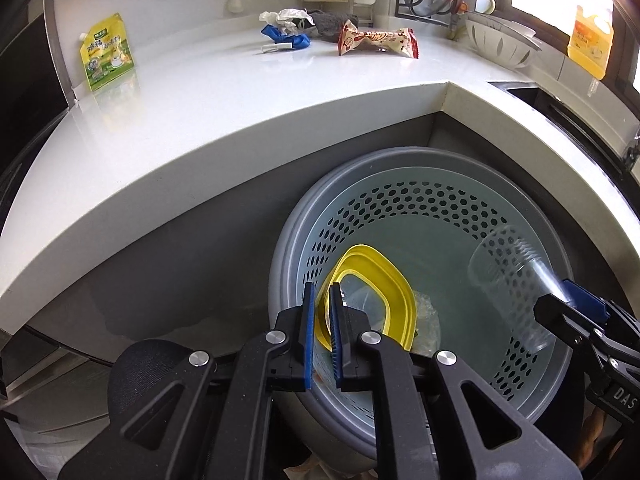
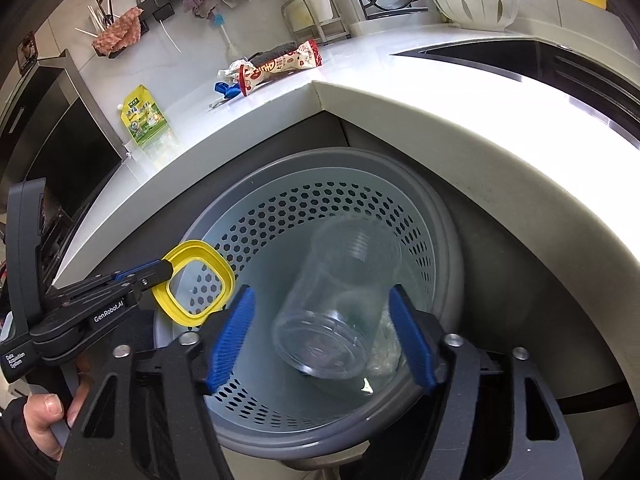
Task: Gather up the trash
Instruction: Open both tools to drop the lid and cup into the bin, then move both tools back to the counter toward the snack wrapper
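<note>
A grey perforated trash basket (image 1: 472, 224) (image 2: 320, 216) stands on the floor in the counter's inner corner. My left gripper (image 1: 323, 312) (image 2: 160, 272) is shut on the rim of a yellow lid (image 1: 372, 280) (image 2: 200, 280) and holds it over the basket. My right gripper (image 2: 326, 328) (image 1: 560, 300) is open over the basket. A clear plastic cup (image 2: 340, 300) (image 1: 516, 280) is between and below its fingers, blurred and apart from both pads. Crumpled clear plastic (image 2: 384, 344) lies in the basket bottom.
On the white counter (image 1: 240, 92) lie a red-and-white snack wrapper (image 1: 376, 40) (image 2: 280, 64), a blue scrap (image 1: 288, 38) with crumpled white paper (image 1: 290, 16), and a green-yellow pouch (image 1: 106, 52) (image 2: 144, 120). Bowls (image 2: 472, 0) and a sink (image 2: 520, 56) are at the right.
</note>
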`<state>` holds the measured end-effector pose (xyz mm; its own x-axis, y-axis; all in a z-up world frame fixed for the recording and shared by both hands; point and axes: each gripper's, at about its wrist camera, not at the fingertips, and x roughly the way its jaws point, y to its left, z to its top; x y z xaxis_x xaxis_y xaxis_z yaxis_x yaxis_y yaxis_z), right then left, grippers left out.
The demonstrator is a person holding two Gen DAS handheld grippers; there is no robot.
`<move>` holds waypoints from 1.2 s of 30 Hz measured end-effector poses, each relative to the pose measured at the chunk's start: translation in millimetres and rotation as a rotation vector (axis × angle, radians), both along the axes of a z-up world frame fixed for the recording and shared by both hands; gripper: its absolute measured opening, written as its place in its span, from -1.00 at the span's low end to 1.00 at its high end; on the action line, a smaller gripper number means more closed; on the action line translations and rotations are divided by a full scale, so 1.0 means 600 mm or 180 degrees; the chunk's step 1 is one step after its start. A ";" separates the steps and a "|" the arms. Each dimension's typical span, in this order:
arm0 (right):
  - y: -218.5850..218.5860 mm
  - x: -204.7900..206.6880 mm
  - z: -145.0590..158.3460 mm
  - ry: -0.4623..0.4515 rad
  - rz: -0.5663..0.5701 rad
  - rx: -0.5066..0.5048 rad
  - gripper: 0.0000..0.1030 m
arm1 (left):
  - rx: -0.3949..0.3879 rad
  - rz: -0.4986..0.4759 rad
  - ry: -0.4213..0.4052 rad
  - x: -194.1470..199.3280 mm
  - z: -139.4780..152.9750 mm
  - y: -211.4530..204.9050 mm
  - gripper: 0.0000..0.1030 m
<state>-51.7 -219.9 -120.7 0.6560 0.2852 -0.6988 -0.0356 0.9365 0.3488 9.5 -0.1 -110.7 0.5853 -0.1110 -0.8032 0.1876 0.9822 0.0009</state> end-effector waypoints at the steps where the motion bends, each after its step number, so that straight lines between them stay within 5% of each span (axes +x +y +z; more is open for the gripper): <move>1: -0.001 -0.002 0.003 -0.0034 -0.0001 0.0023 0.49 | 0.0005 0.0010 -0.0003 -0.001 0.001 0.001 -0.75; 3: -0.001 -0.003 0.008 -0.0063 0.0004 0.0036 0.50 | 0.0015 0.0029 -0.0035 -0.002 0.003 0.003 -0.47; 5: -0.002 -0.003 0.011 -0.0077 -0.0013 0.0029 0.55 | 0.0018 0.0062 -0.0106 -0.007 0.009 0.007 0.02; 12: -0.003 -0.006 0.016 -0.0097 -0.0031 0.0052 0.55 | 0.0029 0.0083 -0.0209 -0.015 0.023 0.010 0.18; 17: -0.002 -0.010 0.024 -0.0157 -0.0057 0.0024 0.55 | 0.0007 0.0129 -0.0305 -0.021 0.036 0.016 0.64; 26: 0.015 -0.019 0.044 -0.0263 -0.0051 -0.0179 0.61 | 0.0005 0.0212 -0.0428 -0.034 0.059 0.028 0.85; 36: 0.039 -0.032 0.066 -0.0310 0.0027 -0.0319 0.66 | -0.0046 0.0295 -0.0529 -0.053 0.088 0.048 0.87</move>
<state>-70.8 -196.7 -81.4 0.7200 0.2229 -0.6572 -0.0727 0.9660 0.2481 -22.4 28.9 -57.9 0.7181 -0.0613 -0.6933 0.0947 0.9955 0.0101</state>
